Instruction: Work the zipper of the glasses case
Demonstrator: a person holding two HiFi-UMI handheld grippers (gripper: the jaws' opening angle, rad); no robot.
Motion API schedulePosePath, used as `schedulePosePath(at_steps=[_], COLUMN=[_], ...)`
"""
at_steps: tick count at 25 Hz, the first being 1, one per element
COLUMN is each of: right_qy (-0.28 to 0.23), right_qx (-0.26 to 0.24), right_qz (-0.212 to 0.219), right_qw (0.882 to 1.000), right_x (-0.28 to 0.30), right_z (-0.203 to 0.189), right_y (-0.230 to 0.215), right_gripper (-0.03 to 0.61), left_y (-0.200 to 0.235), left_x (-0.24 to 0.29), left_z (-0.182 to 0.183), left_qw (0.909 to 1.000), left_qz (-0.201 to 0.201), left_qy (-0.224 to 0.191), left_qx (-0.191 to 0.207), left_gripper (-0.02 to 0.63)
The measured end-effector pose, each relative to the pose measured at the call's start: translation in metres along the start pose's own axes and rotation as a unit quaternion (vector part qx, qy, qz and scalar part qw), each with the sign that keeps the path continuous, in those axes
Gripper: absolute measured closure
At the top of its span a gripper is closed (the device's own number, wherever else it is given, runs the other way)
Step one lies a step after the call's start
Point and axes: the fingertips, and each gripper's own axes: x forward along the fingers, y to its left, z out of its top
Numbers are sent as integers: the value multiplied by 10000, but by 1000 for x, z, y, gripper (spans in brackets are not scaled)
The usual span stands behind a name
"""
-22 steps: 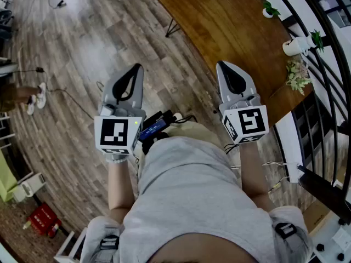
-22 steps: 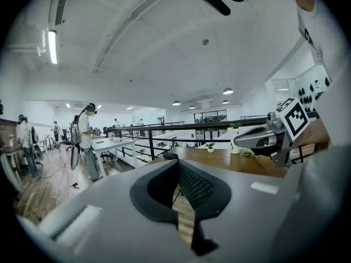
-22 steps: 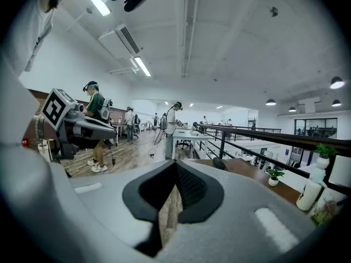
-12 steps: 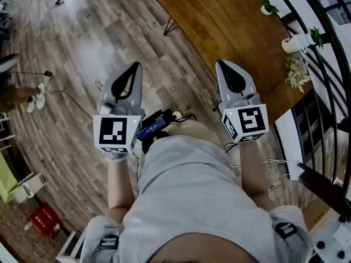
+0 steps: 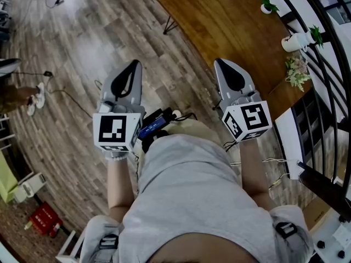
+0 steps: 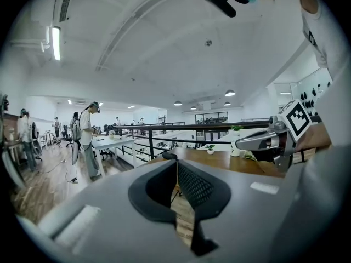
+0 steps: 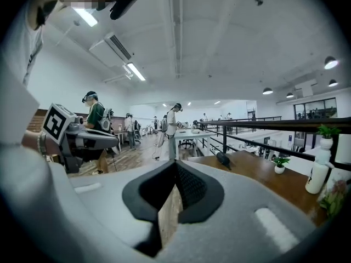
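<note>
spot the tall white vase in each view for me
Head view: tall white vase at the upper right, by the railing.
Left gripper view: vase just right of centre, small and far off.
Right gripper view: vase at the far right edge.
Shared landmark: the wooden table it stands on, with a small potted plant nearby.

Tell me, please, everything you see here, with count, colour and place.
Table: one, brown wood, ahead right.
Dark object: one, black, on the table.
Potted plant: one, green in white pot, table's far edge.
Vase: one, white, table's right edge.
Flowers: one bunch, pale, beside the vase.
Railing: one, black, right side.
Crate: one, red, floor, lower left.
Bystanders: several, colours mixed, far off.
Left claw: one, grey, shut, empty, over the floor.
Right claw: one, grey, shut, empty, by the table.
</note>
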Motion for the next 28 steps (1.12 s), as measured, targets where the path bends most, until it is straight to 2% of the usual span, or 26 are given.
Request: schedulePosePath(at_steps=[2, 5, 6, 20, 28], right_qy=[-47, -58, -59, -28, 39], right_qx=[2, 26, 35, 56, 11], right_qz=[-60, -30, -27, -345, -704], right_qw=[10000, 10000, 10000, 9994, 9975], right_x=[-1, -1, -1, -5, 12], right_z=[1, 2, 2, -3, -4], right_y=[-2, -3, -3, -16, -34], right_gripper=[577, 453, 442, 437, 437], left_y=[-2, -5, -6, -8, 3], left_x=[0, 2, 2, 12, 53], left_z=[0, 1, 1, 0, -3], left_qw=[10000, 10000, 9999, 9996, 9979], left_qz=[-36, -69, -81, -258, -645], left_qy=[-14, -8, 17, 59, 31], left_qx=[-29, -60, -72, -76, -73], left_gripper=[572, 532, 525, 512, 512])
